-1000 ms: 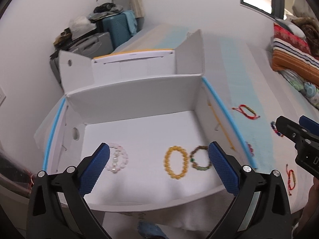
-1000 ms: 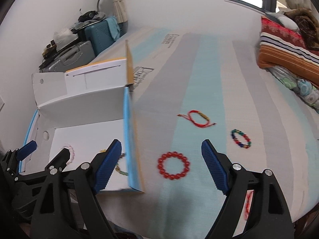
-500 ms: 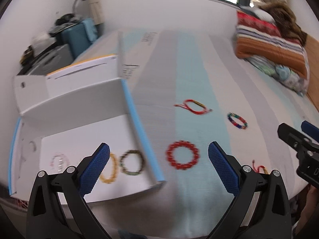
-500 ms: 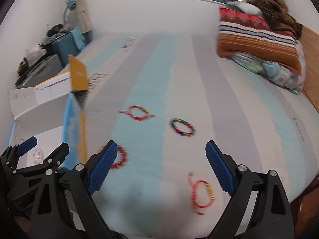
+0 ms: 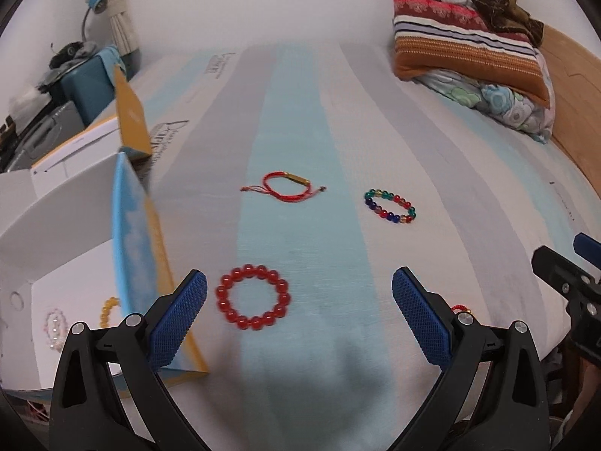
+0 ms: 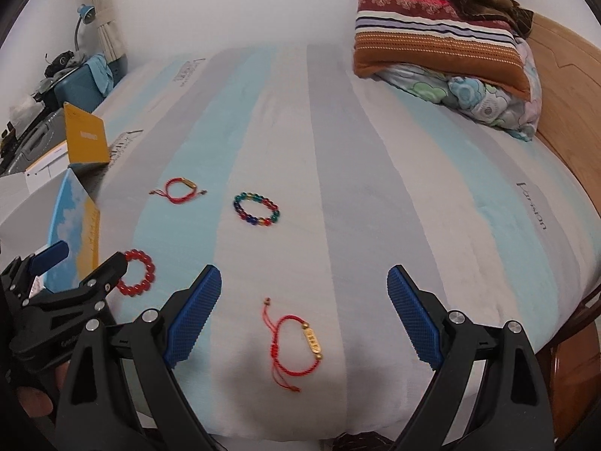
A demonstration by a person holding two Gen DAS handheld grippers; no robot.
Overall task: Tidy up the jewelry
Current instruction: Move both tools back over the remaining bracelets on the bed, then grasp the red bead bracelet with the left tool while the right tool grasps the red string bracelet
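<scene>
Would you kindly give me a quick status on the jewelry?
Both grippers open, empty. Left gripper frames red bead bracelet; right gripper over red cord bracelet. Nothing in the way.

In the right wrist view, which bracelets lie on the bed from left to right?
Red bead bracelet → far red cord bracelet → multicolour bead bracelet → near red cord bracelet with the gold tag.

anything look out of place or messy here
Four bracelets lie loose on the mattress outside the box: red bead bracelet, red cord bracelet, multicolour bead bracelet, second red cord bracelet. Others already sit in the box. Nothing looks damaged.
</scene>
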